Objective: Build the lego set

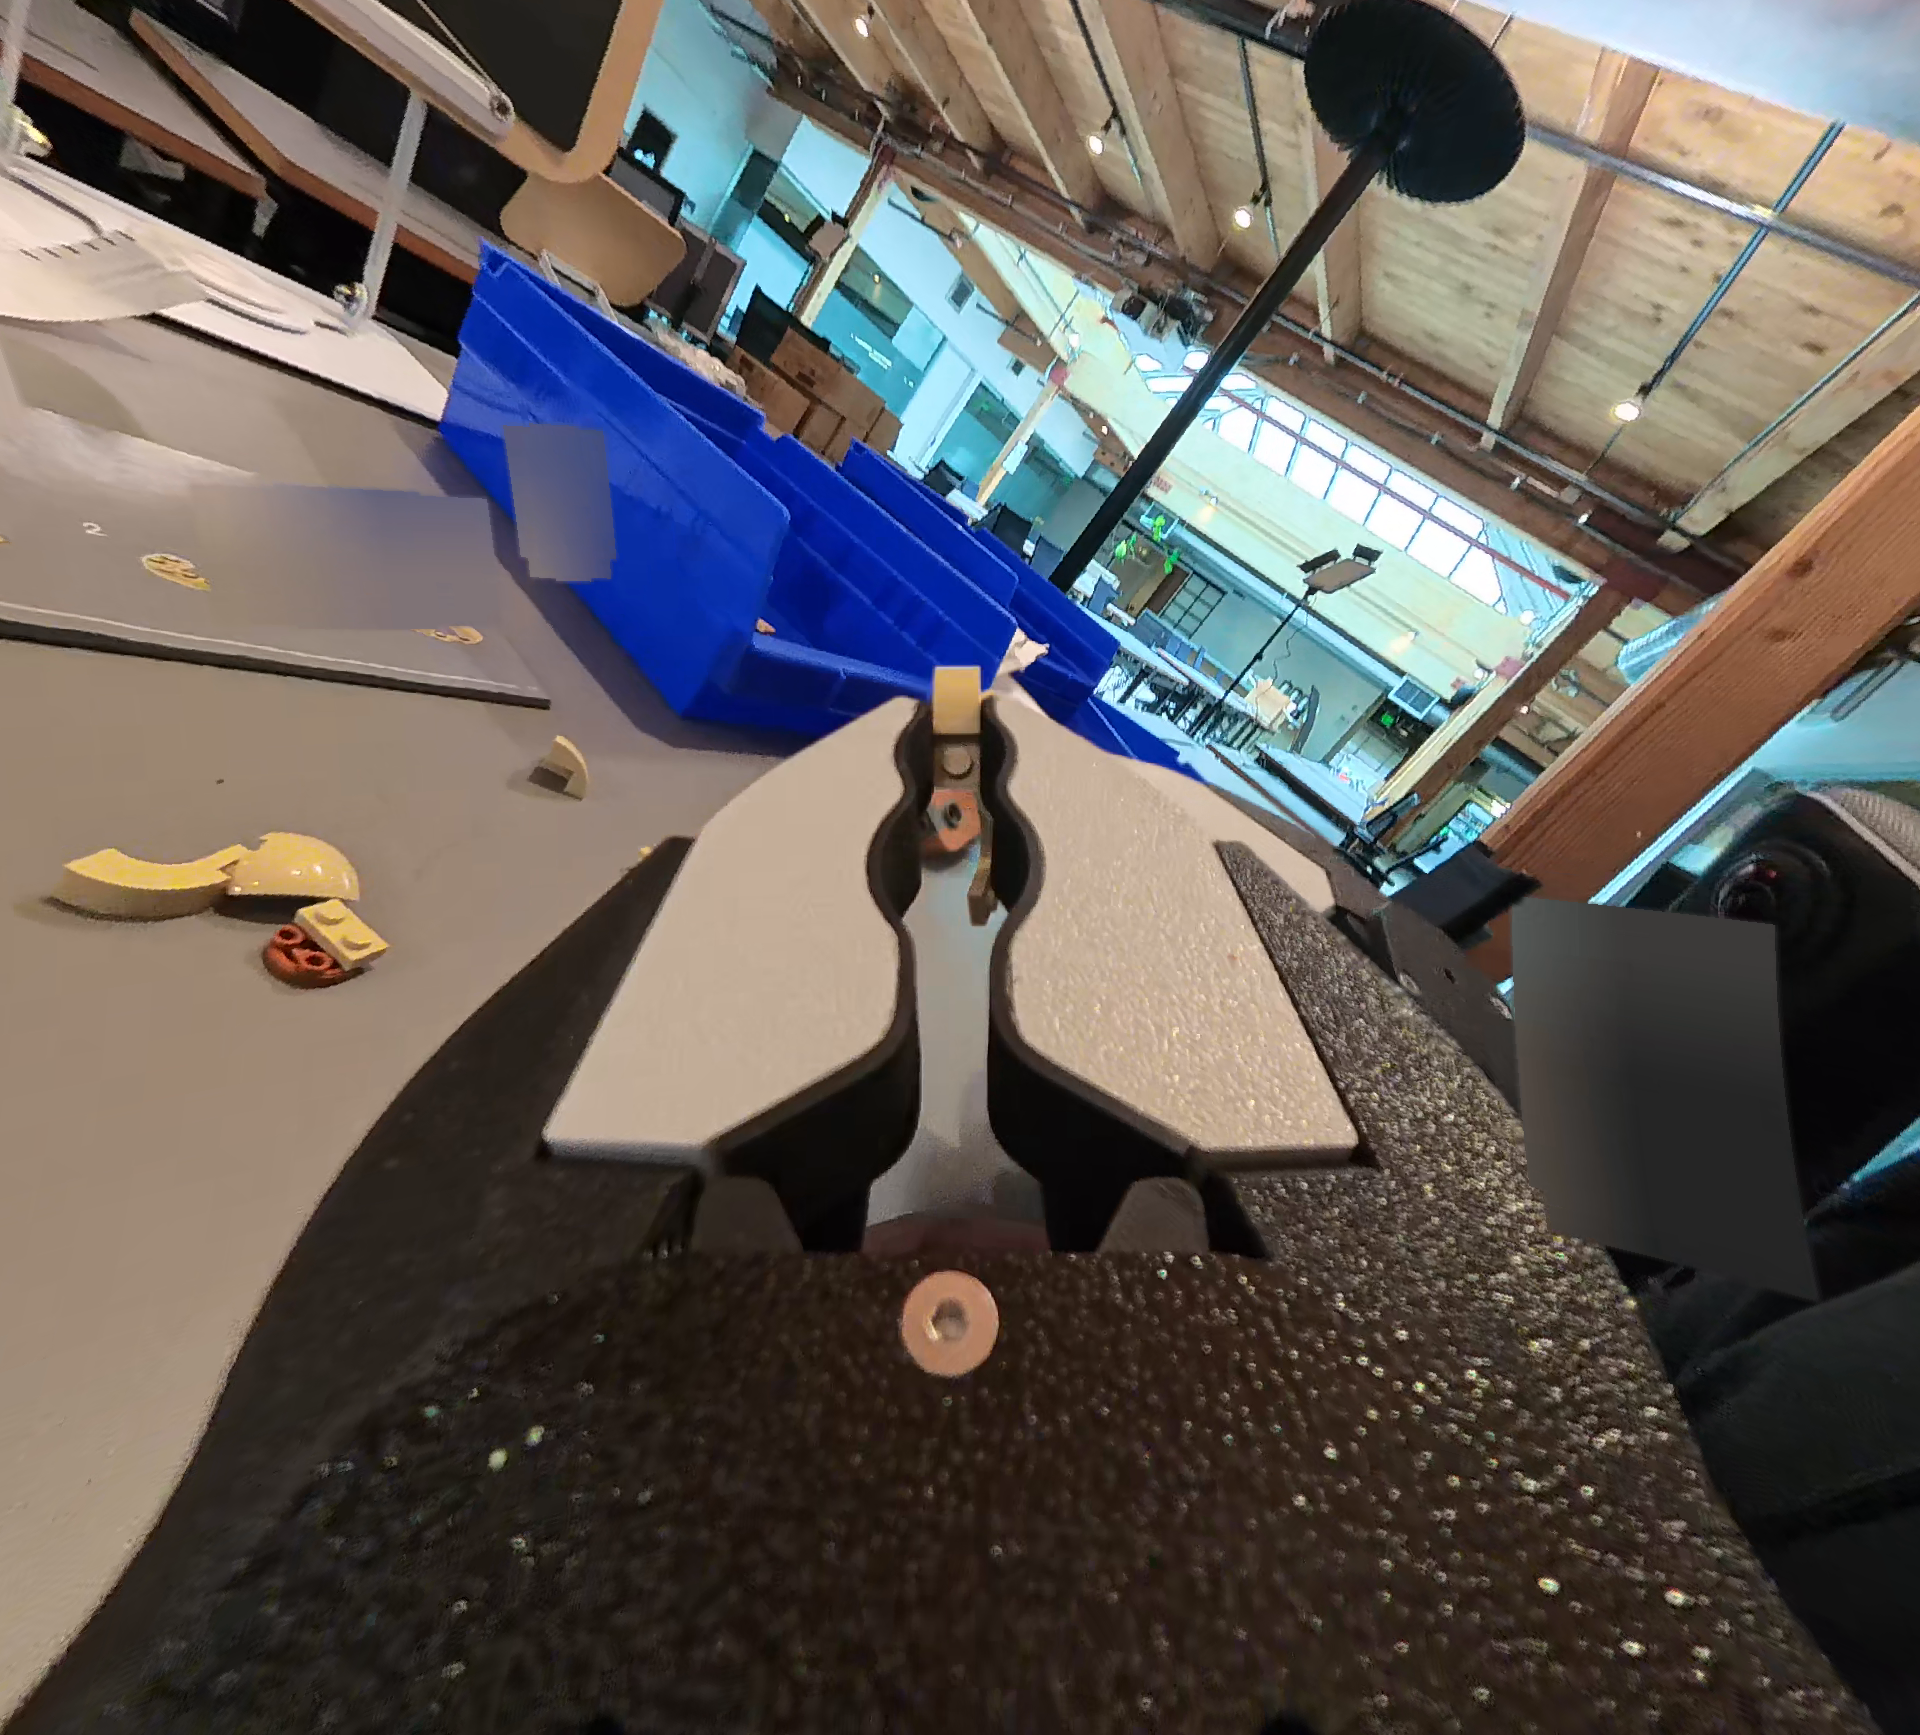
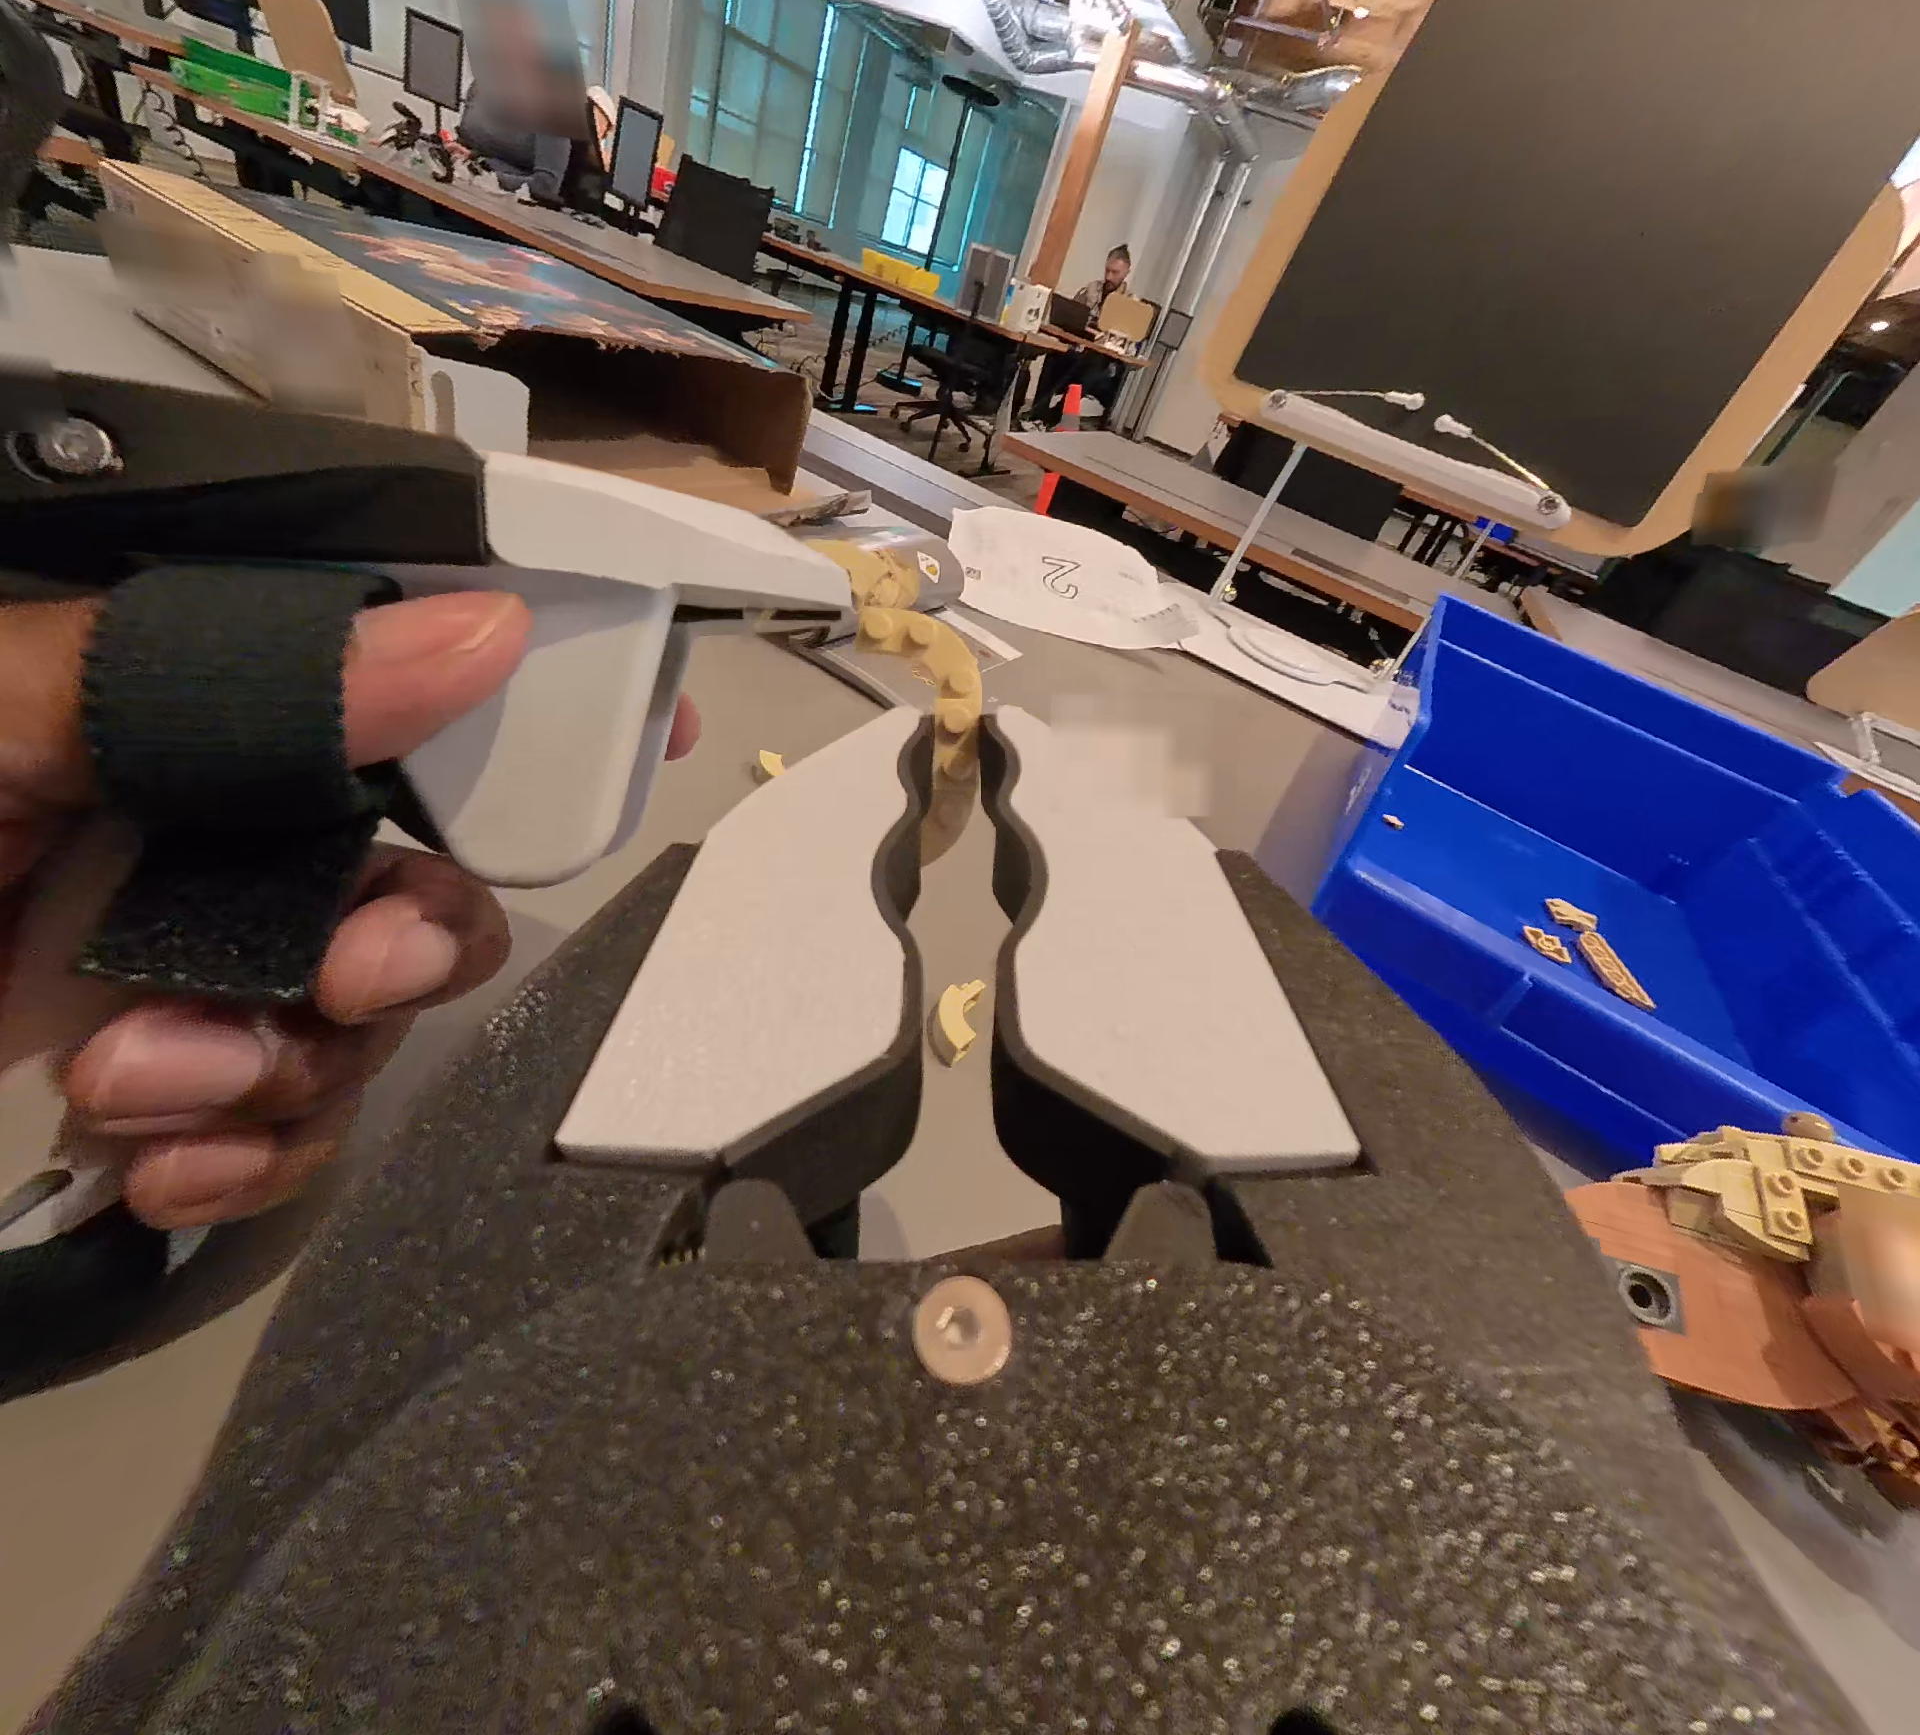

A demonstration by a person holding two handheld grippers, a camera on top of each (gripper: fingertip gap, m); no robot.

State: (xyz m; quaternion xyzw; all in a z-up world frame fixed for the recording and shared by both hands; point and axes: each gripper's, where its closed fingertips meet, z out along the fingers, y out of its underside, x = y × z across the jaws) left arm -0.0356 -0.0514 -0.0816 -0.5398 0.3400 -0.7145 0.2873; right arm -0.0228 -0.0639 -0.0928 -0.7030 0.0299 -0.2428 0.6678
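**Inspector A:** Left wrist view: the left gripper [image 1: 957, 729] has smooth grey finger plates on a pebbled black body. Its jaws stand narrow, clamped on a small tan studded brick [image 1: 956, 698] that pokes out past the tips. A brown piece [image 1: 948, 821] hangs below it, seen through the gap.

**Inspector B:** And on the grey tabletop [image 1: 260, 1114]?

**Inspector A:** To the left, four tan pieces: one curved arc [image 1: 135, 880], one dome [image 1: 296, 866], one studded plate [image 1: 341, 929], one quarter-round [image 1: 561, 766]. One brown ring piece [image 1: 301, 956] lies under the plate. Glossy blue plastic bins [image 1: 665, 480] stand behind.

**Inspector B:** Right wrist view?

**Inspector A:** The right gripper [image 2: 957, 740] is likewise narrow, pinching one end of a tan studded arc [image 2: 935, 657]. The left gripper [image 2: 831, 589] reaches in level from the left and grips the arc's other end; a hand [image 2: 239, 854] under a black strap holds it. One blue bin [image 2: 1558, 1010] holds three tan bits [image 2: 1584, 947]. A tan-and-brown brick model [image 2: 1756, 1270] sits at the right edge.
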